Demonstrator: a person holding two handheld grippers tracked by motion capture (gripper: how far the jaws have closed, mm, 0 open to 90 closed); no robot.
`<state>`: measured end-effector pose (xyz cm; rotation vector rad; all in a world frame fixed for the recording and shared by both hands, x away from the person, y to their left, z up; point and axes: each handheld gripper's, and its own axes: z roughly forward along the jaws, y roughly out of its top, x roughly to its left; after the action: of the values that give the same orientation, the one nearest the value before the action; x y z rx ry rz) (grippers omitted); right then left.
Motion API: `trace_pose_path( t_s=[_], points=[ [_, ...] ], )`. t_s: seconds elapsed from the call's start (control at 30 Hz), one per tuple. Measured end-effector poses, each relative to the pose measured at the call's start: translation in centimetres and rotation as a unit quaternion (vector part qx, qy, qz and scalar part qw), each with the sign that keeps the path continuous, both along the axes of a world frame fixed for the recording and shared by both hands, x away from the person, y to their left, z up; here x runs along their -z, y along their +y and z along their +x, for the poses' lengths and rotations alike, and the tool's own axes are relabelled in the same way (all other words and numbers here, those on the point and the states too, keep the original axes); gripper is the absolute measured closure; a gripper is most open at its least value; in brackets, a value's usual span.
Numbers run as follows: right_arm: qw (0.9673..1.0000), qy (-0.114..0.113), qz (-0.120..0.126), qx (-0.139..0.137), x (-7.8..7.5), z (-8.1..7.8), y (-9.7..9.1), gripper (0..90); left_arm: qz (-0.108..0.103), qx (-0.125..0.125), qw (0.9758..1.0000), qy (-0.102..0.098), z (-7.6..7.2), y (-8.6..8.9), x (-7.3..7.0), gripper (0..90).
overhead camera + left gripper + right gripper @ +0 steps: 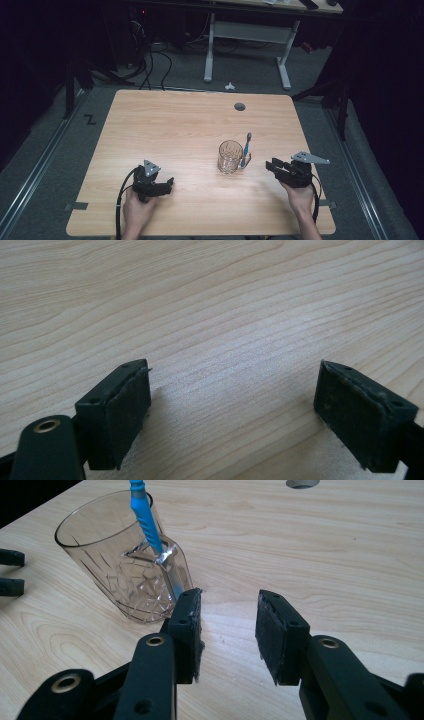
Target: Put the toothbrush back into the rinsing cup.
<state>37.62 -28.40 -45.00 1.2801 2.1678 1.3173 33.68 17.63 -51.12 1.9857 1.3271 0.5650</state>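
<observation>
Standing near-upright against the handle side of the clear cut-glass mug [229,157] mid-table, the blue toothbrush [247,148] sits just ahead-left of the right gripper [227,630], jaws part-open and empty, while the wide-open left gripper [169,185] waits farther off.

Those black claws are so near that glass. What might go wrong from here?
1. The right gripper, open and empty, sits close beside the glass; a nudge might slide or tip it.
2. The blue toothbrush leans against the glass, so any bump could knock it onto the table.
</observation>
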Motion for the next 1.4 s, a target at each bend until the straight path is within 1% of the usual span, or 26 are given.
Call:
trace_pose_path(
  t_s=[0.23,0.57,0.97,1.2,1.27,1.4],
  points=[
    [1.0000,0.008,0.002,-0.001,0.7,-0.2,0.0,62.9,0.000,0.000,1.0000,0.000,0.0,0.0,0.0,15.6],
    [0.9999,0.012,0.001,0.002,1.4,-0.5,0.0,62.8,0.000,0.000,1.0000,0.000,0.0,0.0,0.0,15.6],
    [0.9997,0.020,-0.011,0.003,2.7,-0.7,0.3,62.8,0.000,0.000,1.0000,0.000,0.0,0.0,0.0,15.6],
    [0.9996,0.023,-0.015,0.005,3.1,-0.8,0.5,62.8,0.000,0.000,1.0000,0.000,0.0,0.0,0.0,15.6],
    [0.9996,0.021,-0.018,0.003,3.2,-0.7,0.6,62.7,0.000,0.000,1.0000,0.000,0.0,0.0,0.0,15.6],
    [0.9995,0.025,-0.016,0.009,3.5,-0.6,0.6,62.3,0.000,0.000,1.0000,0.000,0.0,0.0,0.0,15.6]
  ],
)
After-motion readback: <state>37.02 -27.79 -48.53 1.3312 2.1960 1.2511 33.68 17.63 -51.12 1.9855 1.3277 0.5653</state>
